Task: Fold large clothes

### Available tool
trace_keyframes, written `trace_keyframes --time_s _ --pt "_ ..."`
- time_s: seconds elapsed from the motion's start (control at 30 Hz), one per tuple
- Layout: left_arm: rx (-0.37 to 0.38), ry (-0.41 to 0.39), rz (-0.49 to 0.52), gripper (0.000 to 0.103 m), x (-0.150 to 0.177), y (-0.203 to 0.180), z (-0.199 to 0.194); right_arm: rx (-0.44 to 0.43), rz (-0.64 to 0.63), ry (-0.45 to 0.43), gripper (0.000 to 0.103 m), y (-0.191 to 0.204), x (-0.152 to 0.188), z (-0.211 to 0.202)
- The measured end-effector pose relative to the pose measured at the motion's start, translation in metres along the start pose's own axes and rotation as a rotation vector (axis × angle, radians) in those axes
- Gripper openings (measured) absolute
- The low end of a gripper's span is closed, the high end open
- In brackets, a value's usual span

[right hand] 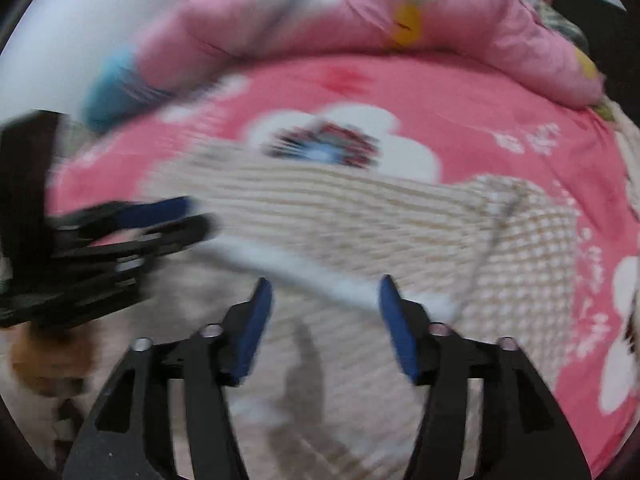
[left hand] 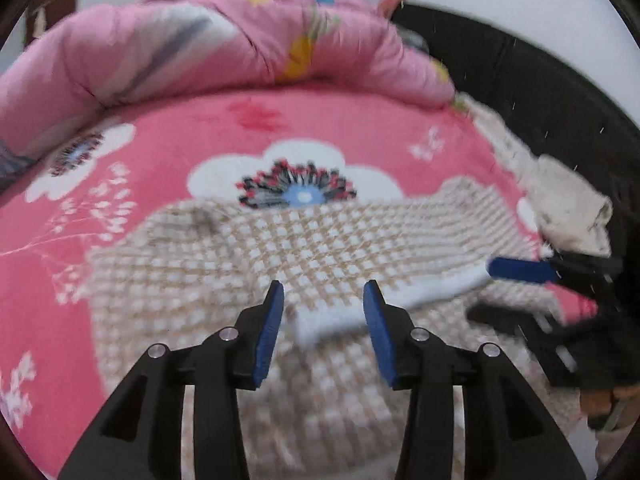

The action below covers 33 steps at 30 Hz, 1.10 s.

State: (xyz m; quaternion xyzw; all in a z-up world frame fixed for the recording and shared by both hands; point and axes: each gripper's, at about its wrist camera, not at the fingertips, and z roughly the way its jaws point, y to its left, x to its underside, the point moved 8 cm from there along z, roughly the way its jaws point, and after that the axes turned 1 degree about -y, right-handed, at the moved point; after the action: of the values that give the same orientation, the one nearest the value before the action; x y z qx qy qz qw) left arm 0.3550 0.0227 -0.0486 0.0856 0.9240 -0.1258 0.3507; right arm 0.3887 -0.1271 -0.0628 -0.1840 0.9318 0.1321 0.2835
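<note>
A beige-and-white checked garment (left hand: pixel 280 248) lies spread on the pink flowered bed sheet (left hand: pixel 320 120). Its white hem band (left hand: pixel 332 320) runs across the near part. My left gripper (left hand: pixel 324 300) hangs just above that hem, jaws apart, with the band showing between the blue pads (left hand: pixel 268 332) but not pinched. In the right wrist view the same garment (right hand: pixel 360 208) and hem (right hand: pixel 320 272) are blurred. My right gripper (right hand: pixel 325 296) stands wide open above the hem with nothing held. The other gripper shows at the edge of each view: the right (left hand: pixel 492 292) and the left (right hand: pixel 200 216).
A rolled pink quilt (left hand: pixel 200 48) lies along the back of the bed. A white cloth (left hand: pixel 568 208) sits at the right edge by a dark frame (left hand: pixel 540 80). A blue bundle (right hand: pixel 108 92) lies at the far left. A hand (right hand: pixel 48 364) holds the left gripper.
</note>
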Motion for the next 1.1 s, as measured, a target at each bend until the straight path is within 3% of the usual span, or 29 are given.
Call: trace_keyframes --time_s 0.17,0.3,0.47,0.57,0.73,1.1 --pt "0.013 0.005 -0.015 0.053 0.039 -0.008 -0.029 0.038 -0.050 0.013 0.082 0.033 0.042 -0.014" --pt "-0.005 -0.009 0.014 0.064 0.065 -0.007 -0.043 0.093 0.013 0.080 0.082 0.021 0.070 -0.013" --pt "0.036 -0.008 -0.048 0.066 0.082 0.012 -0.065 0.143 0.104 0.124 0.084 0.022 0.096 -0.027" --pt "0.044 -0.045 -0.025 0.070 0.087 0.019 -0.086 0.174 0.111 0.141 0.091 0.031 0.103 -0.026" --pt "0.065 -0.060 0.007 0.073 0.100 0.023 -0.111 0.210 0.149 0.167 0.091 0.042 0.117 -0.019" --pt "0.086 -0.042 0.020 0.080 0.123 0.033 -0.132 0.287 0.162 0.187 0.095 0.051 0.135 -0.006"
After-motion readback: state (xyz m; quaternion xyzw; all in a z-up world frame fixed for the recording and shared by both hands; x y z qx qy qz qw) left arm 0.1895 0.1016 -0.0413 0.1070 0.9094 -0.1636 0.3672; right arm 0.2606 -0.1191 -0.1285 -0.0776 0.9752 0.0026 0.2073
